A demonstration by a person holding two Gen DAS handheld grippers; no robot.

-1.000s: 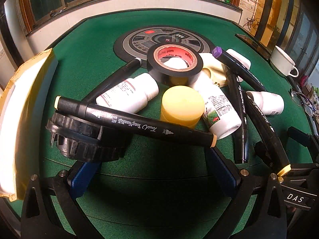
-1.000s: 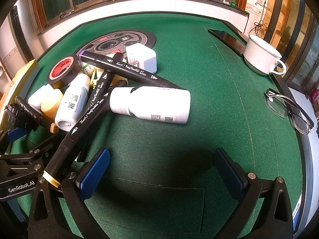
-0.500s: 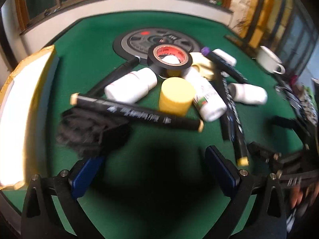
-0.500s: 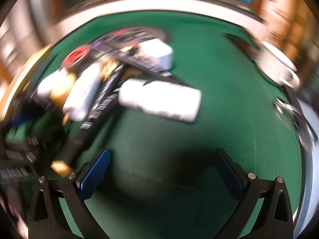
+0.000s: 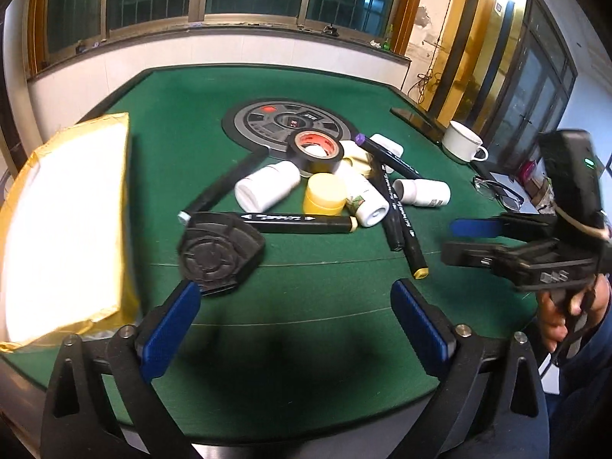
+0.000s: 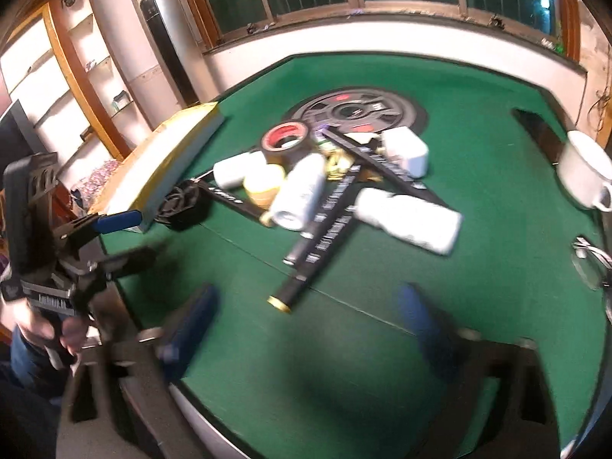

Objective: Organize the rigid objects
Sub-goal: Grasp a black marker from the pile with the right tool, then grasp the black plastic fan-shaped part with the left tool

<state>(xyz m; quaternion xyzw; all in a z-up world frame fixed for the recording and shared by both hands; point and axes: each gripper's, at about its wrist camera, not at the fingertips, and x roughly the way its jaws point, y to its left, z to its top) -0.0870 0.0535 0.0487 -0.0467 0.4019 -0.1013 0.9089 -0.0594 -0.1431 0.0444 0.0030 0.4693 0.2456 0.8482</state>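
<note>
Black marker pens (image 5: pixel 302 223), white plastic bottles (image 5: pixel 267 190) and a yellow round jar (image 5: pixel 325 199) lie piled beside the black tape roll (image 5: pixel 315 148), waiting for sorting. The left gripper (image 5: pixel 294 323) is wide apart, holding nothing. The right gripper (image 6: pixel 310 321) has been closing, with nothing between its jaws.

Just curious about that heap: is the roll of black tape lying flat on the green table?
No, the roll of black tape is tilted, propped up on the white bottles beneath it rather than flat on the green table.

Left wrist view: above near counter (image 5: pixel 306 352) edge, facing down-forward. Right wrist view: from right, angled likewise. Shared: tape roll (image 5: pixel 315 148) (image 6: pixel 284 141), pens, bottles; each shows the other claw (image 5: pixel 472 240) (image 6: pixel 126 237).
</note>
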